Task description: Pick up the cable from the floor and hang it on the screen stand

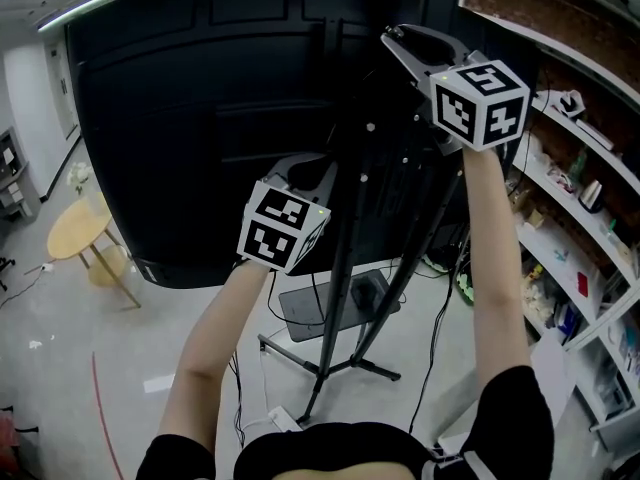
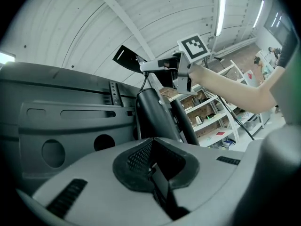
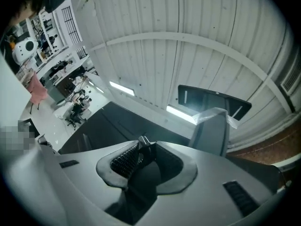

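Against the dark back of the screen [image 1: 200,118] behind the screen stand [image 1: 338,258], you cannot trace the cable [image 3: 141,178]. It drops out of sight below your right hand-held gripper [image 3: 141,149]. Above the stand the screen is cut off. Items on the shelf [image 1: 560,268] right of the stand are too small to tell.

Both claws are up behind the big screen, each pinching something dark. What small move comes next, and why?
Probably carry the right gripper over the top of the stand post and lower it, draping the cable there: both it and the left gripper grip the cable, raised beside that post.
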`<move>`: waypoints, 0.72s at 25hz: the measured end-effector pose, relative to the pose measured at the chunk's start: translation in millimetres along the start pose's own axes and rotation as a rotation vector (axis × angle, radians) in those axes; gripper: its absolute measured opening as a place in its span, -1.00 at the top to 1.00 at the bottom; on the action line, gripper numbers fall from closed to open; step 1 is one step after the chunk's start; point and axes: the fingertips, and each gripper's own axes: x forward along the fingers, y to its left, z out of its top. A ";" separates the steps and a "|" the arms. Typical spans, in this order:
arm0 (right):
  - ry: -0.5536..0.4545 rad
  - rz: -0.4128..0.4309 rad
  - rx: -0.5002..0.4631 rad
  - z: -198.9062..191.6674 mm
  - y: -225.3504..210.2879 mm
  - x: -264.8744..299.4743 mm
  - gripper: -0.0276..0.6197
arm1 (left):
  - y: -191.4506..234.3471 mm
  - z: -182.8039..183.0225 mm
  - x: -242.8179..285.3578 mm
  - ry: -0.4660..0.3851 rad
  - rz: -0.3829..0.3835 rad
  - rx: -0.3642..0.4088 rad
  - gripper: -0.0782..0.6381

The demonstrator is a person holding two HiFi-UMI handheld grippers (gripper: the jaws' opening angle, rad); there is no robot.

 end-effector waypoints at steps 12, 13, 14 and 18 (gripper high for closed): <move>-0.012 -0.201 0.251 -85.7 -40.4 -66.5 0.59 | -10.4 7.8 -8.7 -0.042 -0.006 -0.008 0.76; -0.016 -0.209 0.269 -91.6 -37.8 -71.4 0.59 | -12.1 6.7 -10.4 -0.042 -0.006 -0.009 0.76; -0.021 -0.216 0.288 -97.1 -35.5 -76.2 0.59 | -13.9 5.8 -11.8 -0.042 -0.005 -0.007 0.76; -0.027 -0.232 0.352 -117.6 -25.9 -89.1 0.59 | -18.2 1.3 -18.7 -0.037 0.003 0.001 0.76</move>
